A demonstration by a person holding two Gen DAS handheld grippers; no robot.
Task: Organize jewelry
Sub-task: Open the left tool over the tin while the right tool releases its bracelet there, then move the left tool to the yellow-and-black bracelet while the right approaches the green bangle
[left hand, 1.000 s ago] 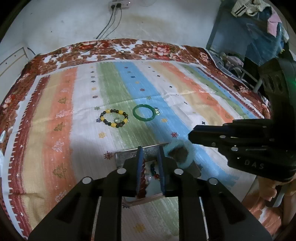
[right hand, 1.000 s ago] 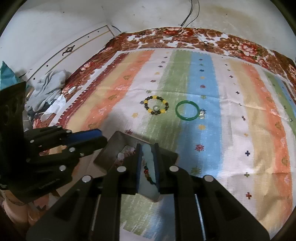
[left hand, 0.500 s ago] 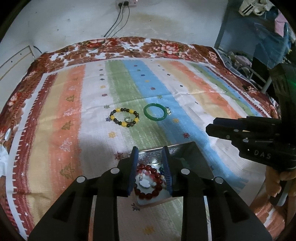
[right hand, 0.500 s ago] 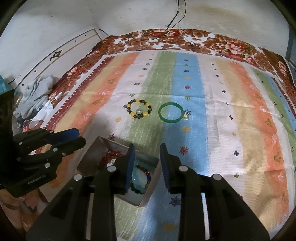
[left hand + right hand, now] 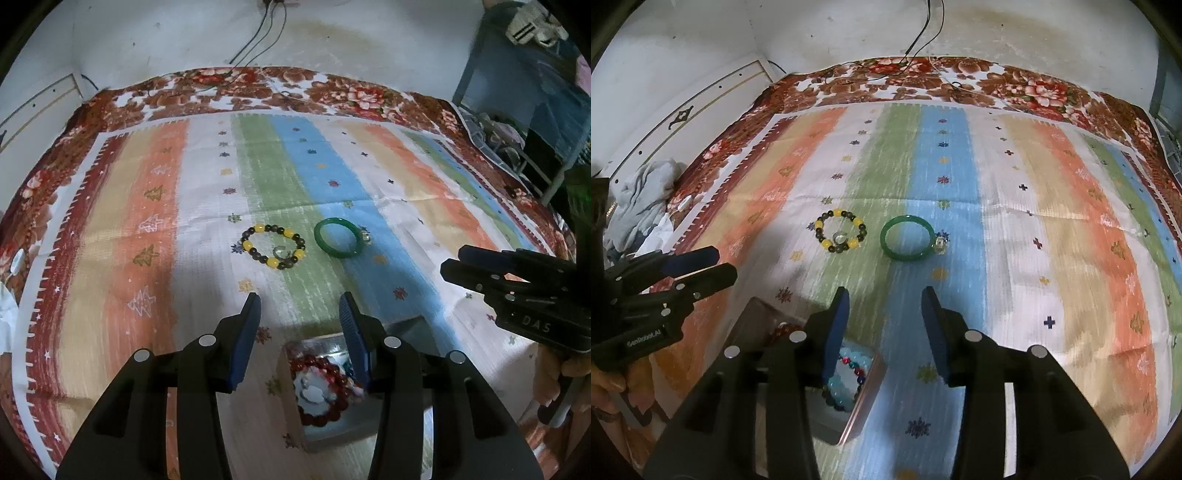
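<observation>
Tongs of the left hand [image 5: 300, 308] spread wide, blue pads apart, gripping nothing, hovering above the near edge of a striped cloth [image 5: 258, 177]. Just below and between those pads, a shallow metal tin [image 5: 314, 439] resting on the cloth, with a red bead bracelet [image 5: 321, 391] coiled inside around a pale charm. Tongs of the right hand [image 5: 885, 310] likewise spread wide and empty, poised over the blue stripe just right of the same tin [image 5: 866, 391]; in the right wrist view, pale blue and dark beads [image 5: 846, 373] visible in the tin behind the left pad. Each tool also visible from the other camera: right tongs [image 5: 454, 264] at the right edge of the left view, left tongs [image 5: 720, 266] at the left edge of the right view.

Farther out on the cloth, near its middle, a yellow and dark bead bracelet [image 5: 273, 245] lying flat with a small clear ring [image 5: 281, 252] inside its loop. Just to the right, a green bangle [image 5: 338, 242] lying flat, a small silver ring [image 5: 365, 235] touching its right rim. Both well apart from the tin.

Beyond, a brown floral border [image 5: 295, 88], a white wall with dangling cables [image 5: 258, 44], and crumpled grey clothing [image 5: 642, 192] at left.
</observation>
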